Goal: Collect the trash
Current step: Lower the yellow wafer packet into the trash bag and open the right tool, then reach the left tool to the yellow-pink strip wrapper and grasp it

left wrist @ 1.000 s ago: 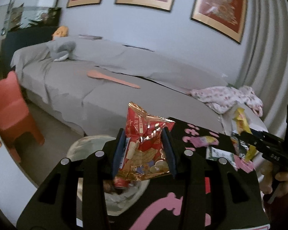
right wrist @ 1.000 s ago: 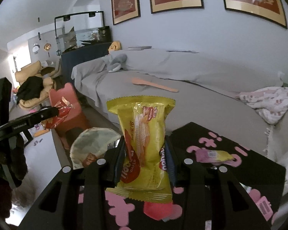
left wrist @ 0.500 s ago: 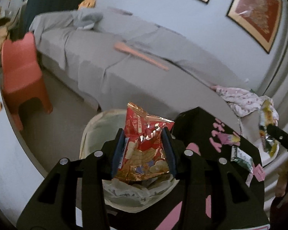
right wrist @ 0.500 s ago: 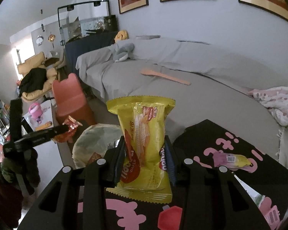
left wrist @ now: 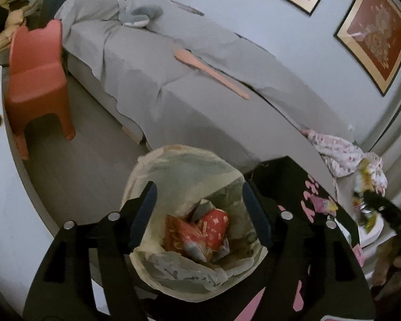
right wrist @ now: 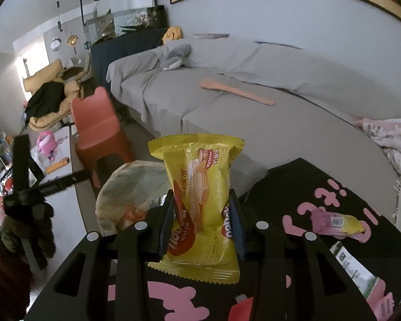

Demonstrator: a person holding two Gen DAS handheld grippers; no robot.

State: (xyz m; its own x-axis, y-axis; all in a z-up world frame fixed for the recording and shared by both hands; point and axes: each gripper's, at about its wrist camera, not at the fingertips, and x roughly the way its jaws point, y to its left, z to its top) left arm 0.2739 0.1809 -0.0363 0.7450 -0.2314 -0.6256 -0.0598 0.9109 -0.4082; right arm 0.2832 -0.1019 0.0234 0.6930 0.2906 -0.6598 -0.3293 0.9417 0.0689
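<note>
Now my left gripper (left wrist: 197, 214) hangs spread wide above the bin (left wrist: 157, 165); the red packet (left wrist: 197, 234) lies inside, below its fingers; my right gripper (right wrist: 201, 220) pinches the wafer pack (right wrist: 200, 195) beside the bin.

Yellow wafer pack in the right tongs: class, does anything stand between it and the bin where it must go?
Nothing visible does. The wafer pack is held above the black table, and the lined bin lies open just beyond to its left; the left tongs hover open over it.
</note>
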